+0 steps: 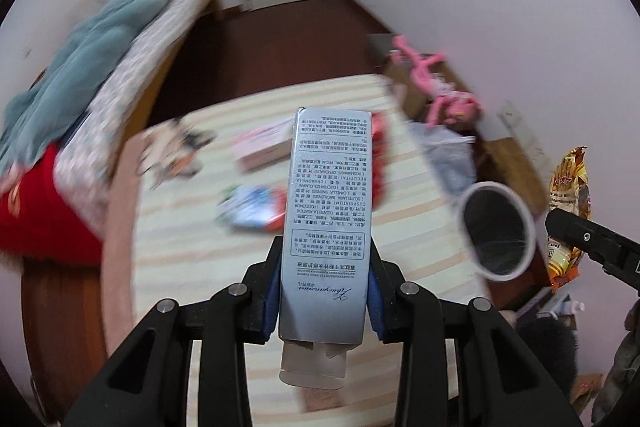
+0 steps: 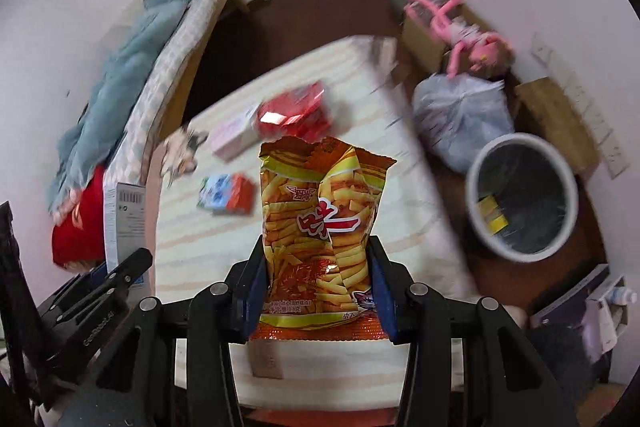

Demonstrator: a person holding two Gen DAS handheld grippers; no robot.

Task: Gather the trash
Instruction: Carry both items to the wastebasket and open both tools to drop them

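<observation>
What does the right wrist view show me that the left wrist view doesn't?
Only the right wrist view shows the yellow box lying inside the trash bin, and the front of the chip bag clamped in the right gripper. Only the left wrist view shows the printed face of the silver carton clamped in the left gripper. Both show the bin, the striped mattress with the red packet, pink box and blue-red carton, and the pink toy.

Glossy silver cardboard carton (image 1: 328,227), shiny crinkled orange foil snack bag (image 2: 320,223), smooth white plastic bin (image 2: 524,195) with glossy black liner
</observation>
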